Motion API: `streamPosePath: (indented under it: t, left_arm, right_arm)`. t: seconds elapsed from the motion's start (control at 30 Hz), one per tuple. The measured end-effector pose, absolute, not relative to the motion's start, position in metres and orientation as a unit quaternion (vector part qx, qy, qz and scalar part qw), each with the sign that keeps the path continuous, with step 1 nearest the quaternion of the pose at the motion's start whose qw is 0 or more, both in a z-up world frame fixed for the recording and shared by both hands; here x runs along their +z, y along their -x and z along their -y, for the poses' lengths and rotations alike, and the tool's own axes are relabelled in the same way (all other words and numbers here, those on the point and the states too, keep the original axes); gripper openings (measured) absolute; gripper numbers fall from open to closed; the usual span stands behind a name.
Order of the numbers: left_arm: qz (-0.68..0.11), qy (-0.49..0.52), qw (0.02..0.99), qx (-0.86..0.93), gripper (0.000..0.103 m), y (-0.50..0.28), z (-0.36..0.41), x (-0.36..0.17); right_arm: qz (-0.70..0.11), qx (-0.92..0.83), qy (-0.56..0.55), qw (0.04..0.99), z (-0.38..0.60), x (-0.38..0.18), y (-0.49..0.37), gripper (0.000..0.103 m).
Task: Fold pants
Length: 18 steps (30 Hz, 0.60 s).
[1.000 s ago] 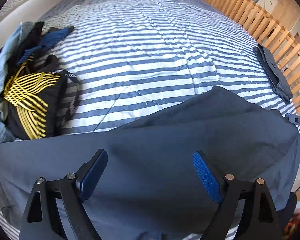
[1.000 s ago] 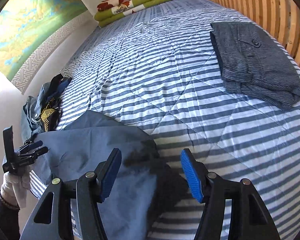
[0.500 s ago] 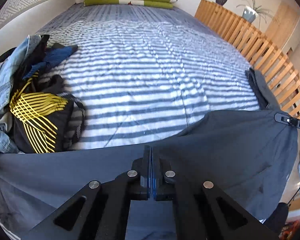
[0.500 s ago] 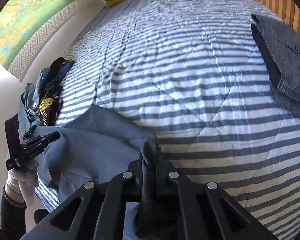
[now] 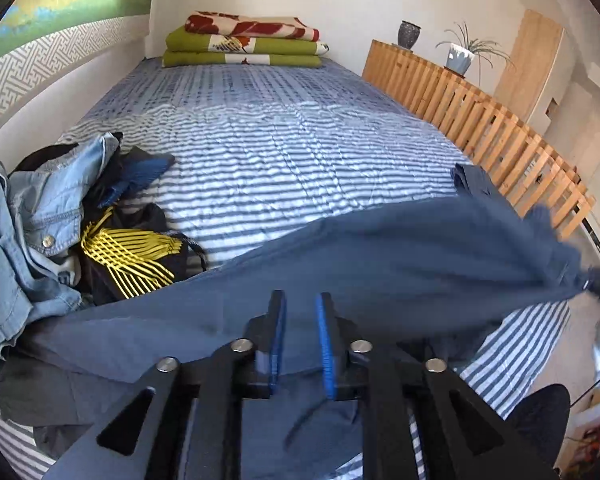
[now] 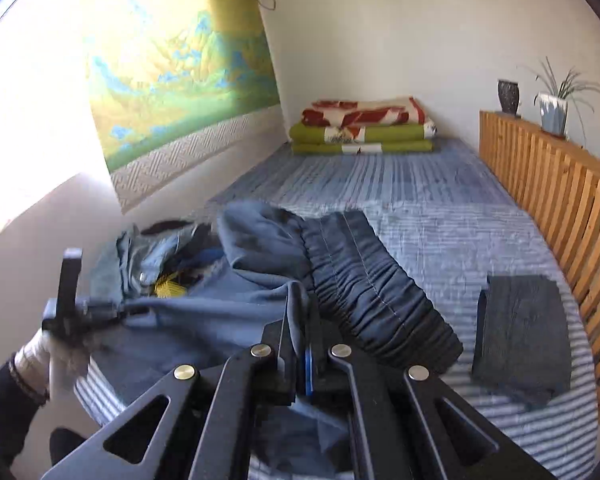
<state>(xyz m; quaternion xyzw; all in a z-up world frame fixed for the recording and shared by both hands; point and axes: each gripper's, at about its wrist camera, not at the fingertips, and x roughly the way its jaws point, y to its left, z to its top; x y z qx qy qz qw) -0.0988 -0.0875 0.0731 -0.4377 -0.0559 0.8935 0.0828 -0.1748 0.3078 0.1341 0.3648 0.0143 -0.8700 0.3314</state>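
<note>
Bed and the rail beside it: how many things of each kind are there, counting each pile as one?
blue pants: 1
folded dark garment: 1
heap of unfolded clothes: 1
stack of folded blankets: 1
pots on the wooden rail: 2 (dark vase, plant pot)
Total: 6

Home bedroom; striped bed (image 5: 300, 152); folded blankets (image 6: 364, 128).

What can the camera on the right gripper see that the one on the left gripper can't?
Only the right view shows the pants' gathered waistband, the right gripper shut on the blue-grey pants, and a gloved hand.

Only the left view shows the left gripper, its jaws opening, with a gap showing between them.

Both show the striped bedspread, the clothes pile and the folded blankets.
</note>
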Motion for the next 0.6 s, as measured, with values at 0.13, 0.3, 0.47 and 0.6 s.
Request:
streamPosePath:
  t: [0.13,0.3,0.47,0.6]
  left_arm:
    - [0.03,0.475,0.095,0.874,0.054,0.101,0.062,0.036]
    - [0.055,0.517,0.106,0.848,0.073,0.129,0.04,-0.015]
    - [0.072,0.564,0.115,0.815,0.079,0.158,0.021,-0.072]
    - [0.054,0.569,0.109,0.813,0.075,0.155,0.009,-0.088]
  right_arm:
    - [-0.081,-0.797,-0.531,0.276,-0.337,-0.001,0.139,0.006]
    - [0.016,-0.8,-0.546,0.248,-0.385,-0.013,0.141,0.007]
    - [0.056,-0.829,-0.496,0.25,-0.382,0.018,0.171,0.056]
    - [0.068,-0.791,-0.54,0.281,-0.347,-0.007,0.2,0.058]
